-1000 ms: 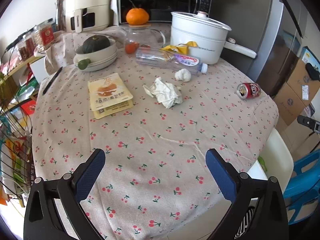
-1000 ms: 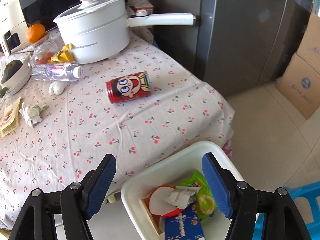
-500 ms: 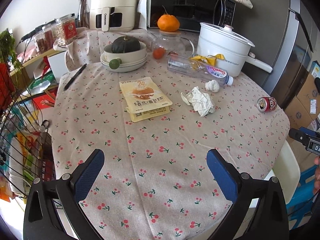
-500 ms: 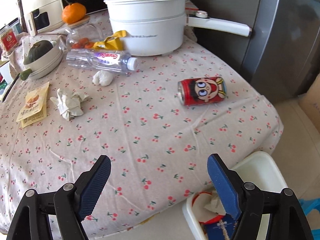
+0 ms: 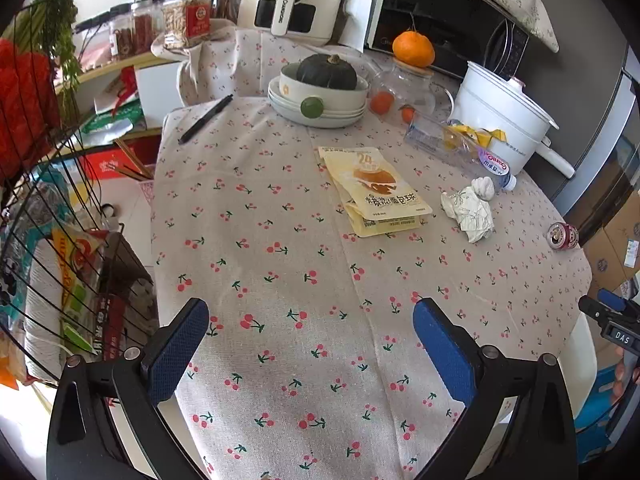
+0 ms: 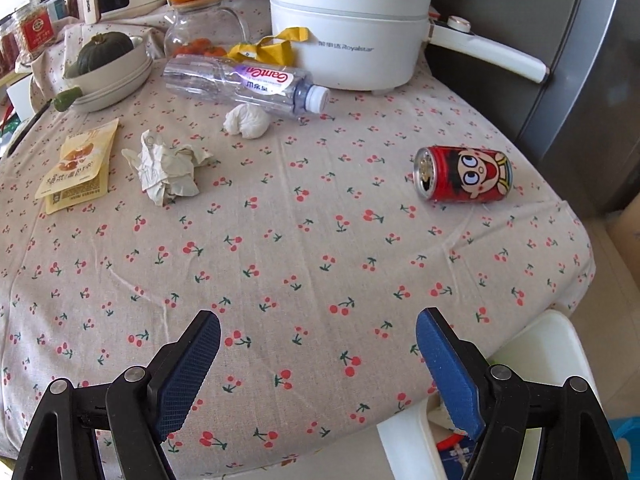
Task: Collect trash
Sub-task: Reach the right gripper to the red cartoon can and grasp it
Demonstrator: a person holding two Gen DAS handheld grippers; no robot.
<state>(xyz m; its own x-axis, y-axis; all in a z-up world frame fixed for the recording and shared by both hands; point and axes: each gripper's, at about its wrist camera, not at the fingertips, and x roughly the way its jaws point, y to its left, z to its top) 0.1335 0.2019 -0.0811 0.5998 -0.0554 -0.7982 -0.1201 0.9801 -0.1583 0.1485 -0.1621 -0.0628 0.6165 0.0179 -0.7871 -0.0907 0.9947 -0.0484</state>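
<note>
Trash lies on the cherry-print tablecloth (image 6: pixel 304 264): a red cartoon can (image 6: pixel 464 175) on its side at the right, an empty clear plastic bottle (image 6: pixel 244 84), a small white wad (image 6: pixel 247 121), a crumpled paper (image 6: pixel 166 170) and yellow snack packets (image 6: pixel 78 164). In the left wrist view the packets (image 5: pixel 374 190), crumpled paper (image 5: pixel 470 212), bottle (image 5: pixel 460 148) and can (image 5: pixel 563 235) show too. My left gripper (image 5: pixel 310 342) is open and empty above the near table edge. My right gripper (image 6: pixel 318 364) is open and empty, short of the can. The white trash bin (image 6: pixel 556 344) sits below the table edge at lower right.
A white electric pot (image 6: pixel 352 24) with a long handle, a glass jar (image 6: pixel 200 36) topped by an orange, stacked bowls with a squash (image 6: pixel 108 68) and a pen (image 5: pixel 206 119) stand at the back. A wire rack (image 5: pixel 60 260) is at the left, a grey fridge (image 6: pixel 560 60) at the right.
My right gripper has swung from over the bin to over the table, facing the can and bottle. My left gripper has moved left and back along the table edge.
</note>
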